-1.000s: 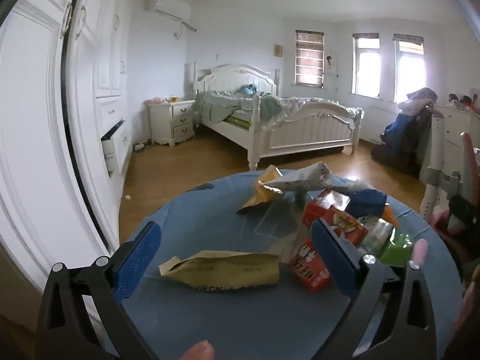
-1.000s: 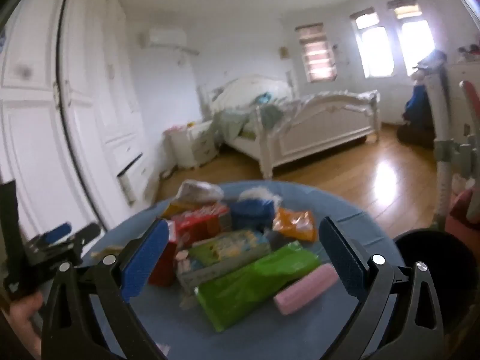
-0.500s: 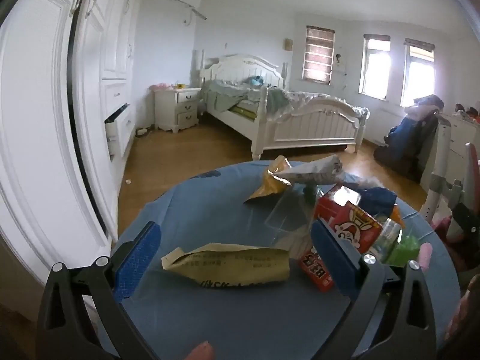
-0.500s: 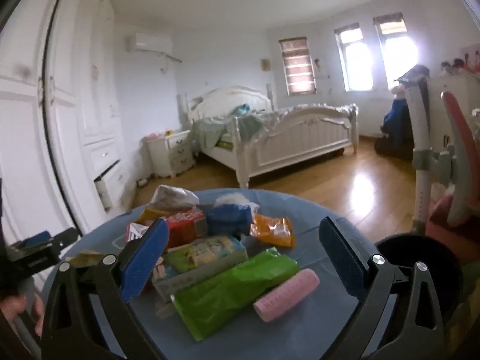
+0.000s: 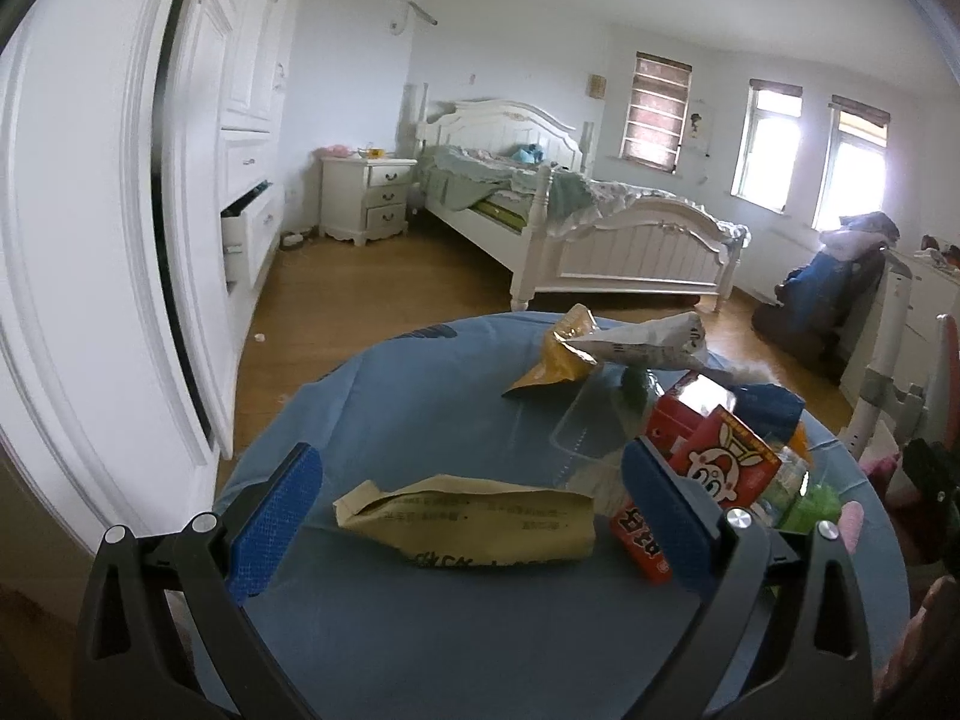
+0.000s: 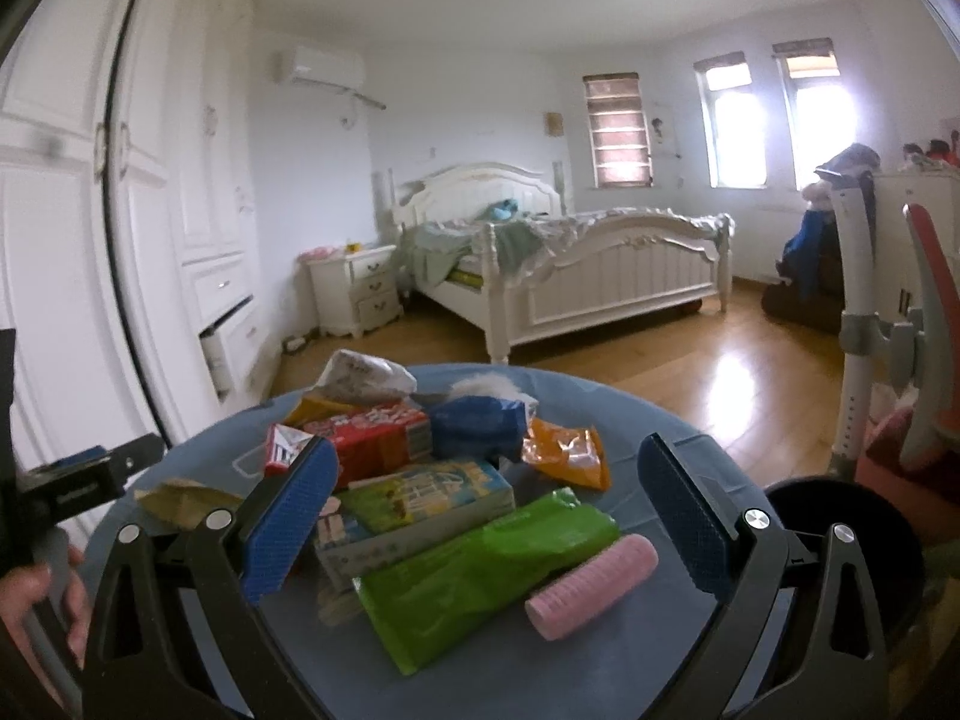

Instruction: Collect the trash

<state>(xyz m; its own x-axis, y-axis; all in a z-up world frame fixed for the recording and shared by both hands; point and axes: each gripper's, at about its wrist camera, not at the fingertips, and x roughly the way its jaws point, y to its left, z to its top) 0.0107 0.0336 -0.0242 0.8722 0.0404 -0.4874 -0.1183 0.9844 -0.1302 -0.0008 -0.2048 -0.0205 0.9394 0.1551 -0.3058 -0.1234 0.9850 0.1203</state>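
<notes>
A round table with a blue cloth [image 5: 390,408] holds a pile of trash. My left gripper [image 5: 474,504] is open above a flattened tan paper packet [image 5: 474,516], which lies between its pads. Red boxes [image 5: 720,462], a yellow wrapper [image 5: 558,360] and a white wrapper [image 5: 648,342] lie beyond. My right gripper [image 6: 486,510] is open over a green packet [image 6: 480,570], a pink roll [image 6: 591,594] and a printed box [image 6: 420,498]. A red box [image 6: 366,432], a blue bag [image 6: 480,426] and an orange packet [image 6: 567,456] lie farther back.
A black bin [image 6: 840,534] stands by the table's right edge. A white wardrobe [image 5: 108,240] with an open drawer is at the left. A white bed [image 5: 570,228], a nightstand [image 5: 366,198] and a chair [image 6: 924,330] stand on the wooden floor.
Both grippers have tilted and shifted slightly over the table; the trash now sits a little nearer in both views. Nothing has been taken hold of.
</notes>
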